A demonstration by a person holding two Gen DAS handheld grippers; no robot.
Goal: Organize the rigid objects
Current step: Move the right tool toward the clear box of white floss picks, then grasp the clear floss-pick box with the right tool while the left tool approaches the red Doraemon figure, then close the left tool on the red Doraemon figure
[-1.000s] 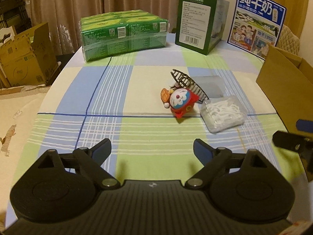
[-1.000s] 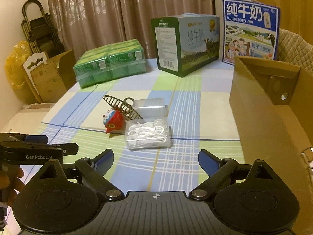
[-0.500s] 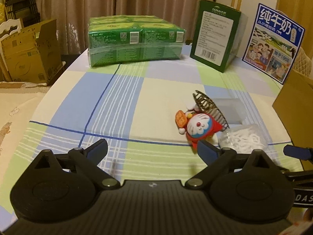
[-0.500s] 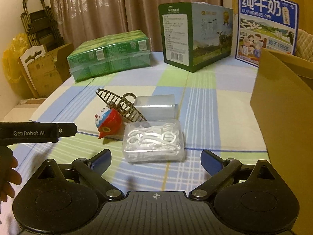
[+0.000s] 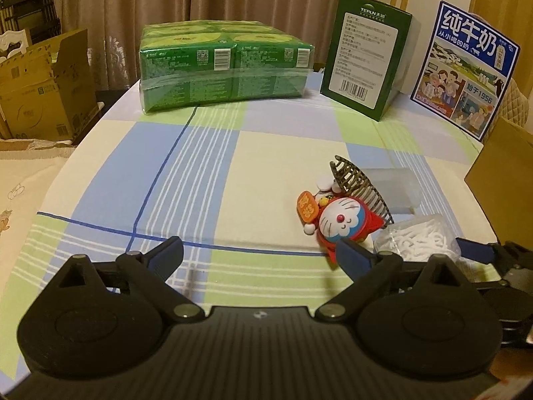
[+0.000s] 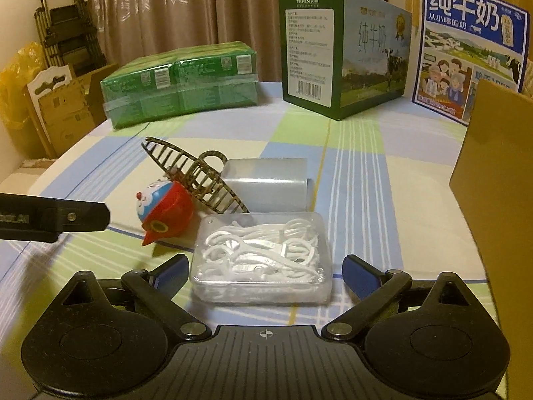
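A clear plastic box of white floss picks (image 6: pixel 263 253) lies on the checked tablecloth, its near end between the wide-apart fingers of my right gripper (image 6: pixel 265 270), which is open; the pads stand just clear of its sides. Behind it lie a red and blue cat toy (image 6: pixel 163 206), a brown hair claw (image 6: pixel 196 173) and a clear lid (image 6: pixel 266 183). My left gripper (image 5: pixel 260 253) is open with nothing in it. Its right fingertip (image 5: pixel 349 255) sits just in front of the toy (image 5: pixel 339 223). The hair claw (image 5: pixel 359 183) and floss box (image 5: pixel 419 240) lie beyond.
A brown cardboard box (image 6: pixel 499 173) stands at the table's right edge. At the back are a green shrink-wrapped pack (image 5: pixel 223 66), a tall green milk carton (image 5: pixel 363 56) and a blue and white milk box (image 6: pixel 469 46). Cardboard cartons (image 5: pixel 40 90) stand on the floor at left.
Both grippers came forward and lower toward the pile. The floss box now lies between the right fingers, and the toy sits close to the left gripper's right finger. Both jaws widened slightly.
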